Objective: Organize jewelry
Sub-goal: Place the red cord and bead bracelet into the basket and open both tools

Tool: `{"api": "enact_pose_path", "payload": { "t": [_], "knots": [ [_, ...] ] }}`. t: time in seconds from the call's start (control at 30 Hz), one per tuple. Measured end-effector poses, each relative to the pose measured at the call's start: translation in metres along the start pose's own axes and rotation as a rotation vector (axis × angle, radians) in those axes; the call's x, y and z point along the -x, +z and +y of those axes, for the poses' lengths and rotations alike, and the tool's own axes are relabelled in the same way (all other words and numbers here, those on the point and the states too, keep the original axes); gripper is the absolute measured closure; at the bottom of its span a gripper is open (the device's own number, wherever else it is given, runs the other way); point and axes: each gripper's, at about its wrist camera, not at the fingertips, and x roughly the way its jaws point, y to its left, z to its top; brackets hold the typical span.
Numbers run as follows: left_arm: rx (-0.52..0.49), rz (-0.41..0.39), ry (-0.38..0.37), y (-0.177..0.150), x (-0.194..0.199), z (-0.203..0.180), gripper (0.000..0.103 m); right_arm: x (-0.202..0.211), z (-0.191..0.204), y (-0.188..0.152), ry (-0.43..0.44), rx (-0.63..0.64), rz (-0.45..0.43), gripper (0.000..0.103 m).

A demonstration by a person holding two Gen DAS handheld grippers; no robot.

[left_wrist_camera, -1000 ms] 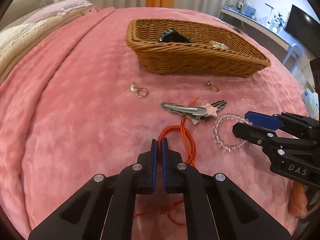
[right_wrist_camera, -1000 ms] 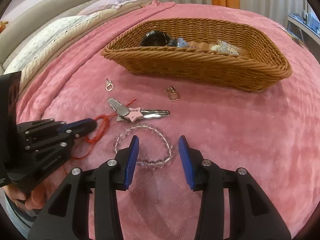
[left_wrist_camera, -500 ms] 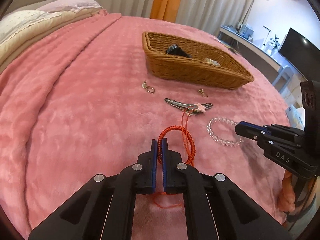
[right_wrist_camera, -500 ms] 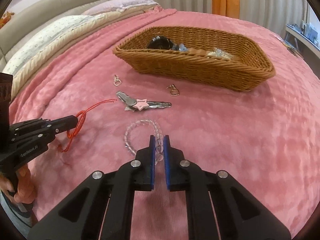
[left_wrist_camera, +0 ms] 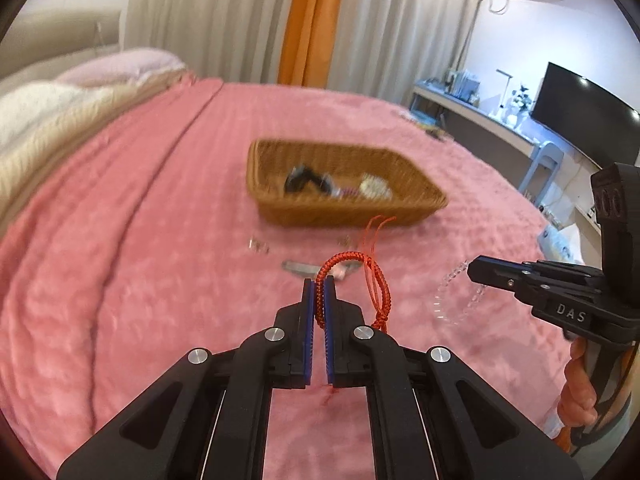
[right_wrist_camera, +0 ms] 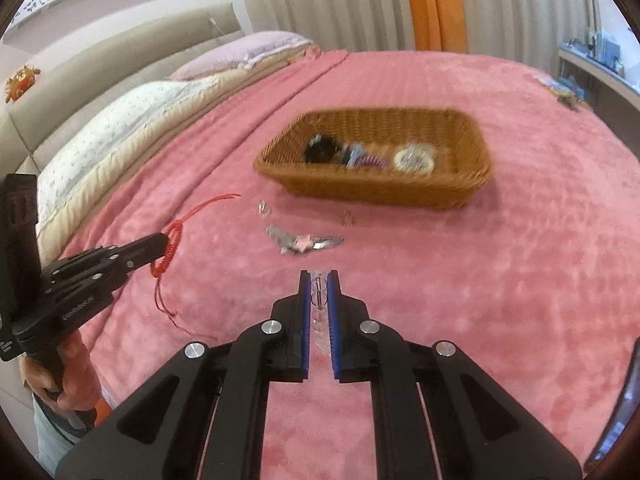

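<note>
Lifting two bracelets above the pink blanket (left_wrist_camera: 120,280), we hold one in each gripper.

From the left wrist we see our left gripper (left_wrist_camera: 319,292) clamped on the red cord bracelet (left_wrist_camera: 352,264), the wicker basket (left_wrist_camera: 344,212) beyond it mid-blanket. From the right wrist, our right gripper (right_wrist_camera: 319,284) pinches the clear bead bracelet (right_wrist_camera: 319,300); hair clips (right_wrist_camera: 304,242) and two small clasps (right_wrist_camera: 264,209) lie before the basket's near edge.

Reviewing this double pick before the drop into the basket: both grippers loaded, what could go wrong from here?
1. The red cord bracelet is pinched only at one edge by the left gripper; its loose tails dangle and might snag the basket rim.
2. The clear bead bracelet hangs from the right gripper by a few beads and could slip out.
3. The grippers are close together, so the two bracelets could tangle.
</note>
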Motion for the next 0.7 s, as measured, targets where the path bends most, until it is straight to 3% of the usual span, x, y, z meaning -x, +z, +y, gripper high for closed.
{"api": "enact_pose_path", "payload": {
  "t": [0.17,0.33,0.5,0.7],
  "knots": [
    [-0.043,-0.078,-0.003,0.037,0.015,-0.015,0.101,0.032,-0.001,0.038,-0.025,0.021,-0.093,0.097],
    [-0.085,-0.134,0.022,0.077,0.006,-0.024,0.101,0.043,-0.003,0.086,-0.067,0.055,-0.177,0.097],
    [-0.067,-0.157,0.005,0.123,-0.034,-0.022,0.100,0.023,-0.015,0.130,-0.067,0.049,-0.207,0.097],
    [-0.009,-0.162,-0.017,0.153,-0.092,-0.009,0.100,-0.029,-0.040,0.156,-0.061,0.013,-0.188,0.097]
  ]
}}
